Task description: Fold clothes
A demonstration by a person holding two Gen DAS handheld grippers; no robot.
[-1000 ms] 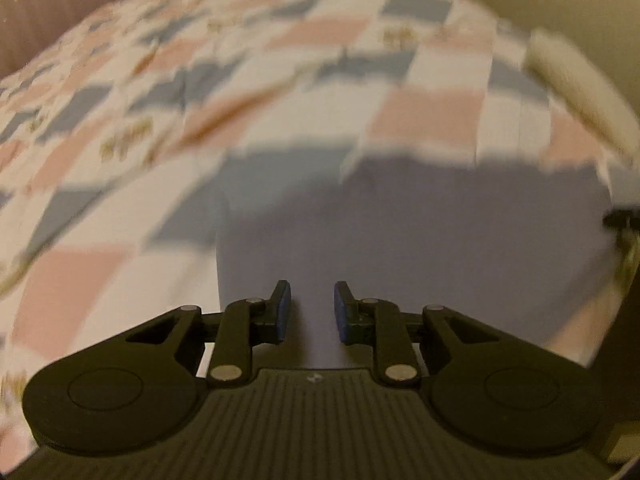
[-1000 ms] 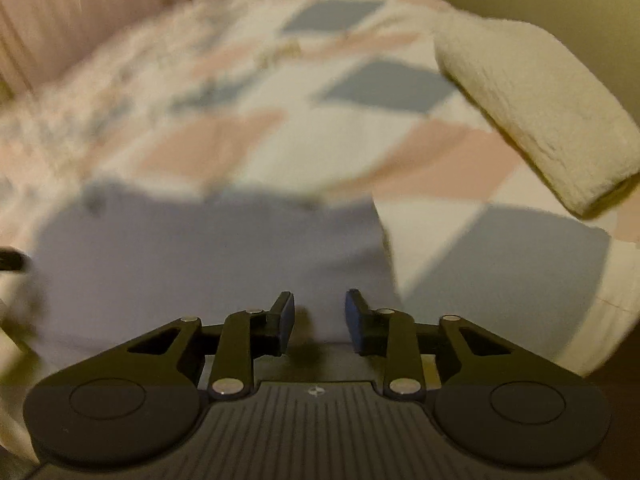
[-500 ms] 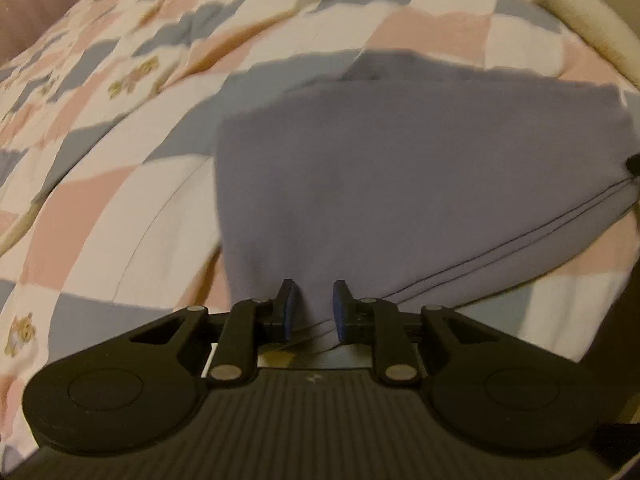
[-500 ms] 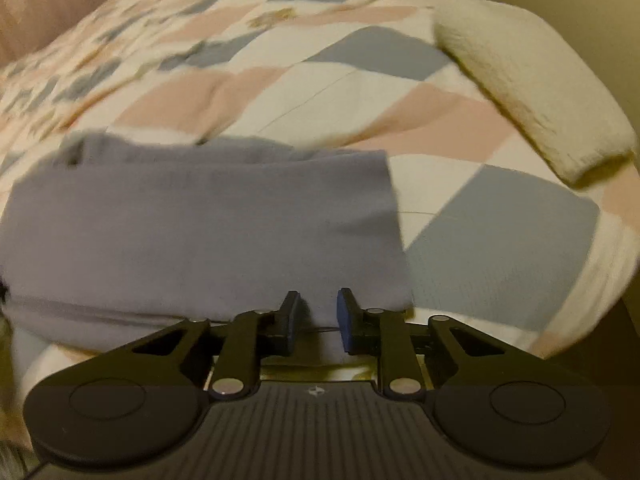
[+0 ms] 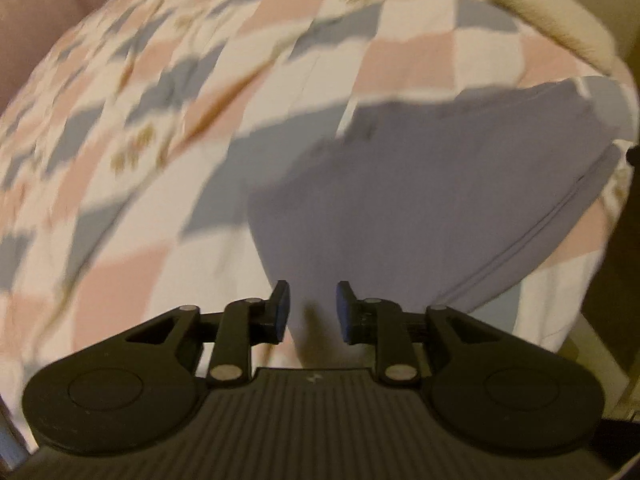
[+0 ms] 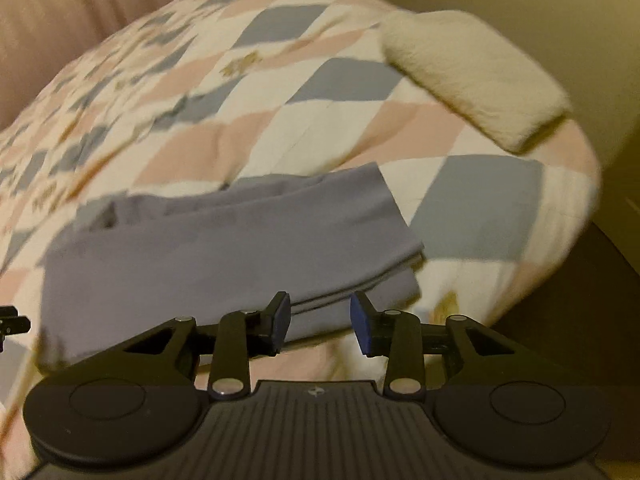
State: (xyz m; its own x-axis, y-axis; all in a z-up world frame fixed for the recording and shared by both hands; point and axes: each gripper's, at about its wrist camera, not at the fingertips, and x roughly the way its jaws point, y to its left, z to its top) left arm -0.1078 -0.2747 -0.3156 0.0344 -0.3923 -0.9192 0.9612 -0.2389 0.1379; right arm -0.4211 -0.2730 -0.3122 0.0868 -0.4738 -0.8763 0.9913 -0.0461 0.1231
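You have just let go: both the left gripper [image 5: 309, 307] and the right gripper [image 6: 320, 317] gape empty, the folded cloth [image 6: 224, 240] lying ahead of them, so this fold looks done.

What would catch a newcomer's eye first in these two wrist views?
A folded grey-purple garment lies on a bed covered by a pink, blue and white checked quilt, just ahead of both grippers. The right gripper is open at the garment's layered near edge, and the left gripper is open over its other end. A cream fleecy blanket, folded, sits at the far right of the bed.
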